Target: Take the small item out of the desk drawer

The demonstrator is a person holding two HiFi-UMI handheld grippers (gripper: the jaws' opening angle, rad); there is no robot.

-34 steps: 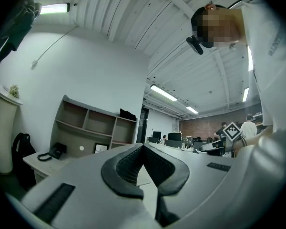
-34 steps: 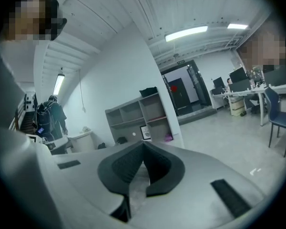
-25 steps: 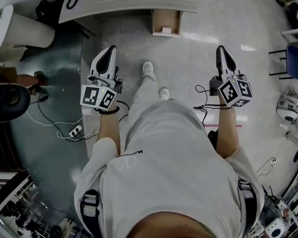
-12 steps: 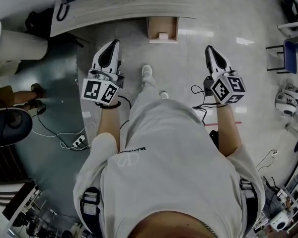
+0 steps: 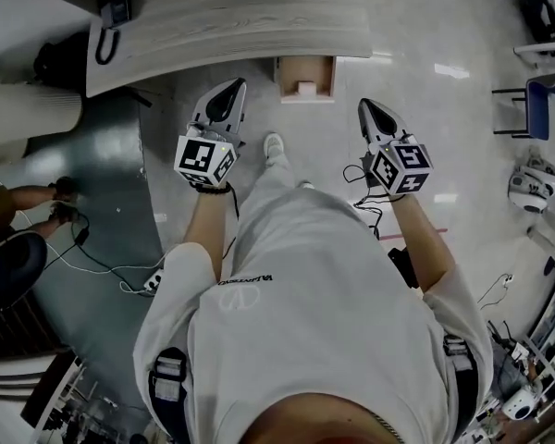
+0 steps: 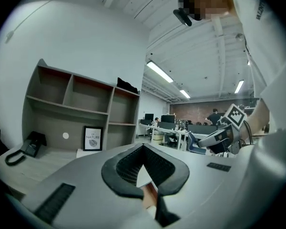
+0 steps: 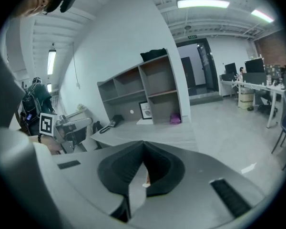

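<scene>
Drawer (image 5: pixel 305 70): open, projecting from the front edge of the desk (image 5: pixel 231 21), near its right end.
Small item (image 5: pixel 305 89): white, lying inside the drawer, untouched.
Left tongs (image 5: pixel 233 89): jaws together, empty, over the floor just left of the drawer.
Right tongs (image 5: pixel 368 109): jaws together, empty, right of the drawer.
Telephone (image 5: pixel 114 12): desk's left end.

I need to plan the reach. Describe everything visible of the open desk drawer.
The drawer is a small open-topped box, tan like light wood, with thin plain walls. It stands pulled out from under the front edge of the pale grey desk, above the floor. A small white item lies inside, toward the end nearer the person. Nothing else touches it.
</scene>
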